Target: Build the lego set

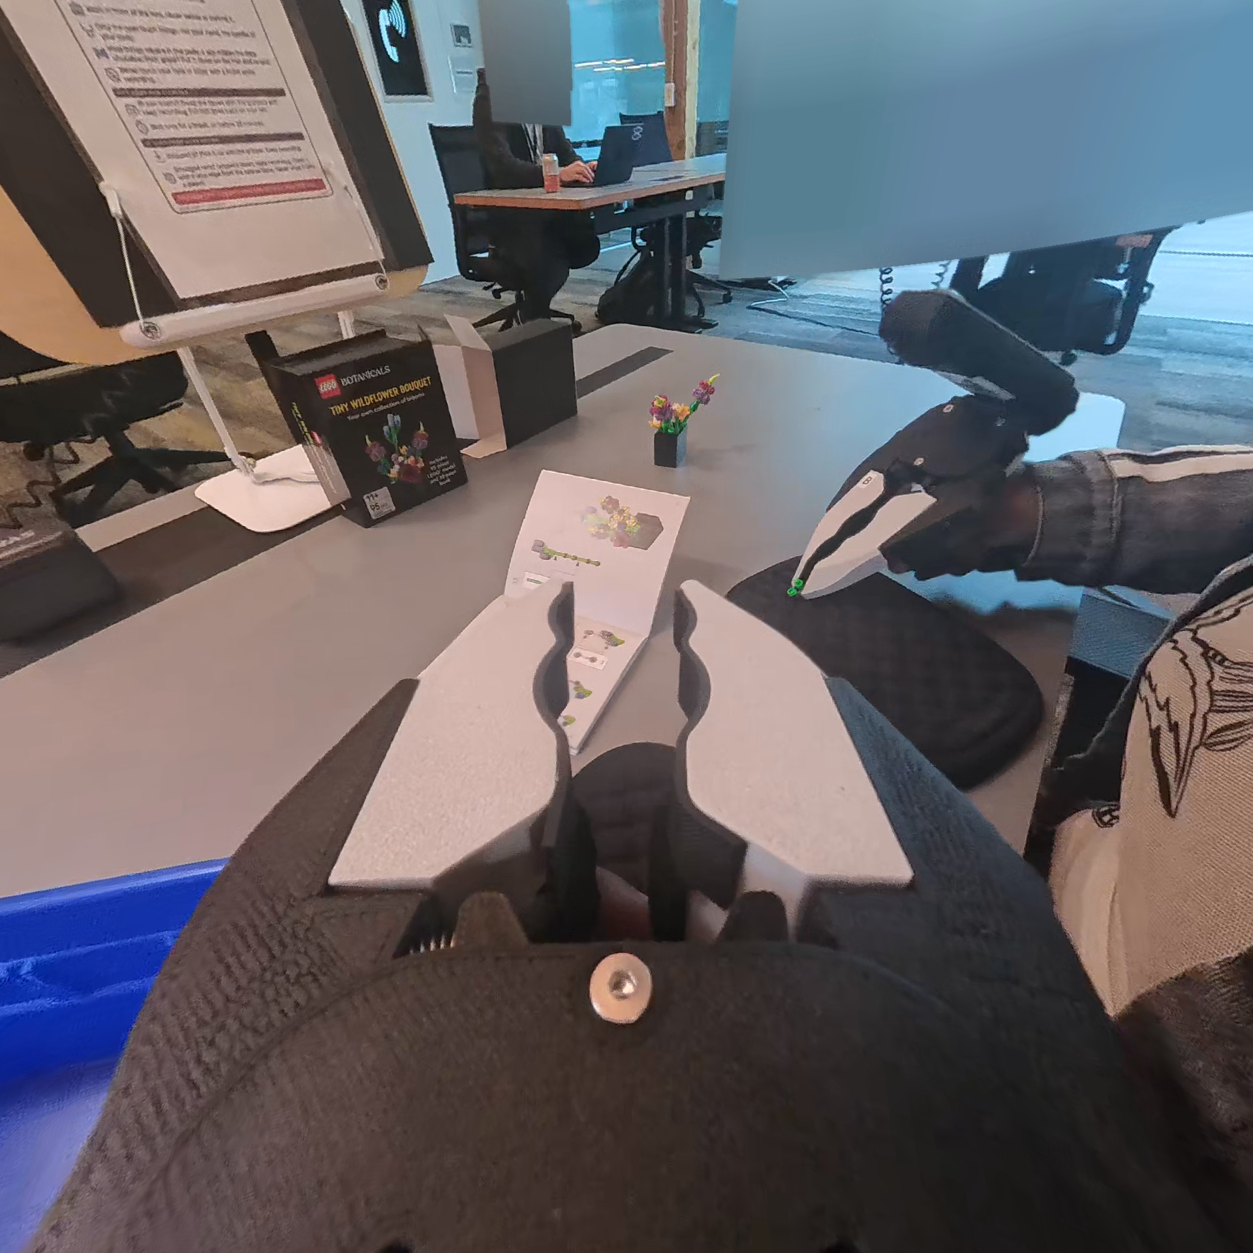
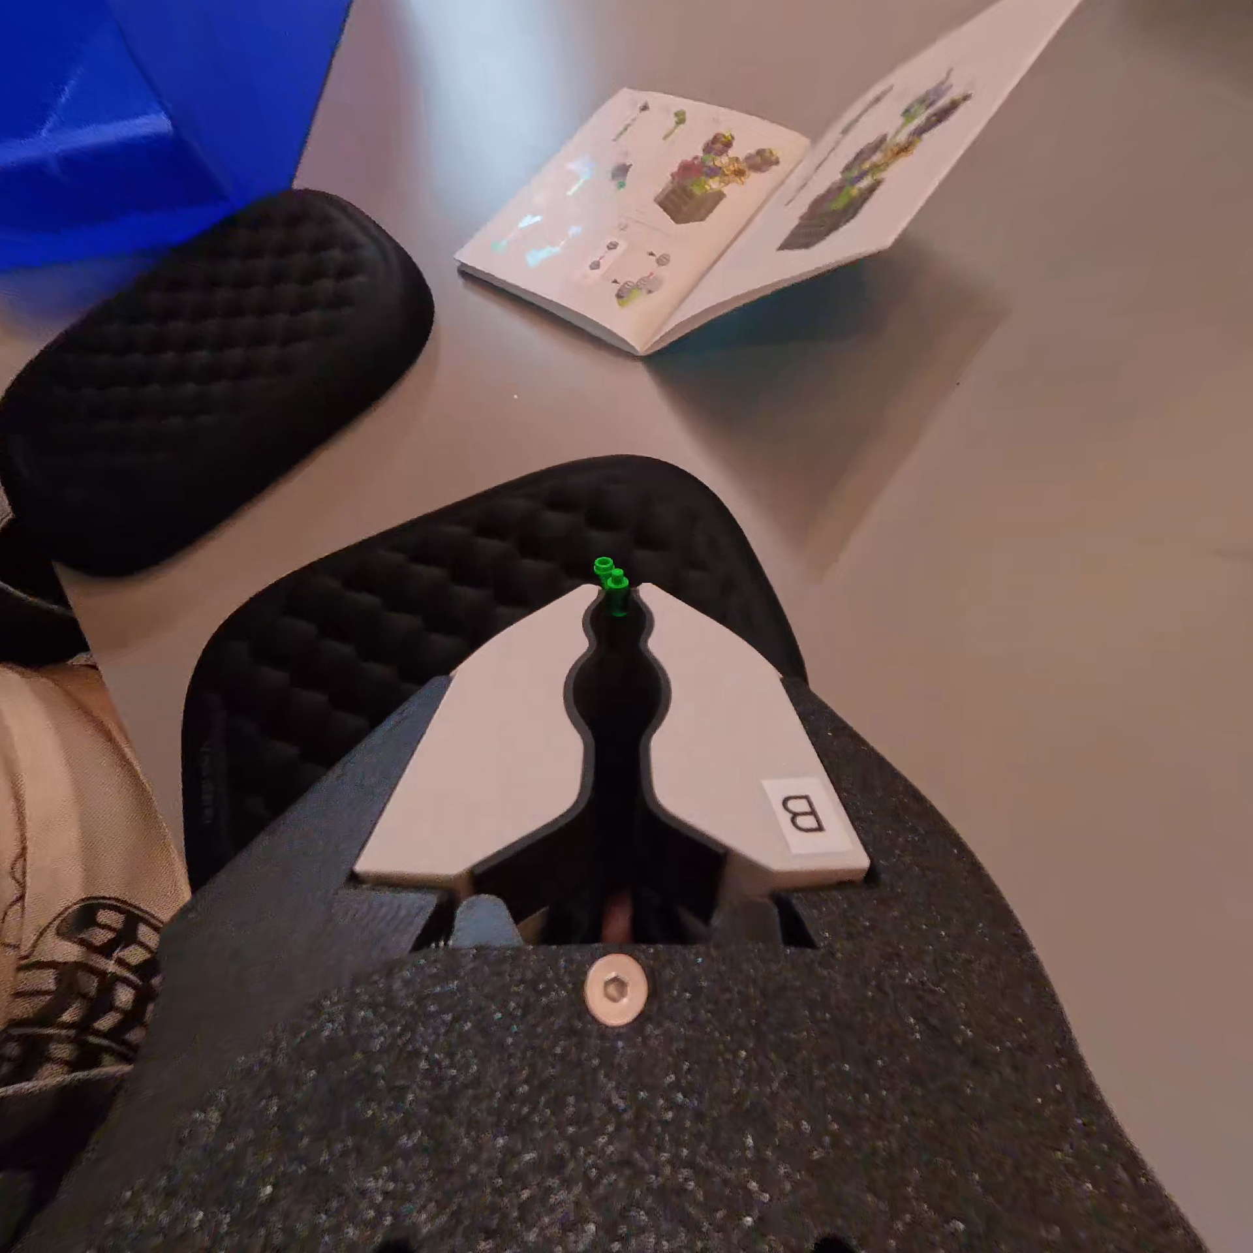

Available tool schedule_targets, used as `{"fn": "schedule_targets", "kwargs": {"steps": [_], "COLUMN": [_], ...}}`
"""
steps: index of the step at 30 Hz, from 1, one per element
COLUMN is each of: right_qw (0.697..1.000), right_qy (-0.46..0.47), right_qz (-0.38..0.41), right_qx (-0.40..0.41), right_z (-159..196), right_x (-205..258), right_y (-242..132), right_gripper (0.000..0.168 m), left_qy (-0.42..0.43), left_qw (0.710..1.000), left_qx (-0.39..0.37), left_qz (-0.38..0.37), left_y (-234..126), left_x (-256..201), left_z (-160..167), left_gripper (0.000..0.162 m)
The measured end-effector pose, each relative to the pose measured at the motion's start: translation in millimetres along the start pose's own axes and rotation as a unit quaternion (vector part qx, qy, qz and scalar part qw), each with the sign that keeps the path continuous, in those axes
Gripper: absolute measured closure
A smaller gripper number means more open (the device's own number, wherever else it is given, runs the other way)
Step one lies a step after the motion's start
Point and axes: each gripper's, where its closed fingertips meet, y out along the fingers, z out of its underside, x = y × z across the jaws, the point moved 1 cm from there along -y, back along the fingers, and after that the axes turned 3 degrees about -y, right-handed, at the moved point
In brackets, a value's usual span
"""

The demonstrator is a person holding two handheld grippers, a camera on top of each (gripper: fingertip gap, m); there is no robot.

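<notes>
My right gripper is shut on a small green lego stem piece, held over a black padded mat. It also shows in the left wrist view at the right, with the green piece at its tips. My left gripper is open and empty, held above the grey table and pointing at the open instruction booklet. A small built flower bouquet in a black pot stands farther back on the table. The booklet also shows in the right wrist view.
A blue bin sits at the near left. The black lego box and an open black carton stand at the back left, beside a stand with a printed sheet. A second black mat lies near the bin. A person sits at a far desk. My hands' fingertips stand some 25 centimeters from each other.
</notes>
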Motion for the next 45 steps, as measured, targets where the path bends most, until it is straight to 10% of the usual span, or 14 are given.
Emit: {"fn": "schedule_targets", "kwargs": {"steps": [14,24,45], "right_qw": [0.996,0.993,0.991], "right_qy": [-0.036,-0.036,-0.046], "right_qz": [0.010,0.002,0.022], "right_qx": [-0.076,-0.110,-0.123], "right_z": [-16,-23,-28], "right_x": [4,6,-1], "right_y": [-13,-15,-29], "right_gripper": [0.132,0.133,0.138], "left_qy": [0.007,0.018,-0.019], "left_qw": [0.985,0.860,0.828], "left_qx": [0.154,0.511,0.561], "left_qz": [-0.073,-0.001,-0.005], "left_y": [-78,-120,-96], "left_x": [49,97,123], "left_z": [17,106,169], "left_gripper": [0.128,0.135,0.156]}}
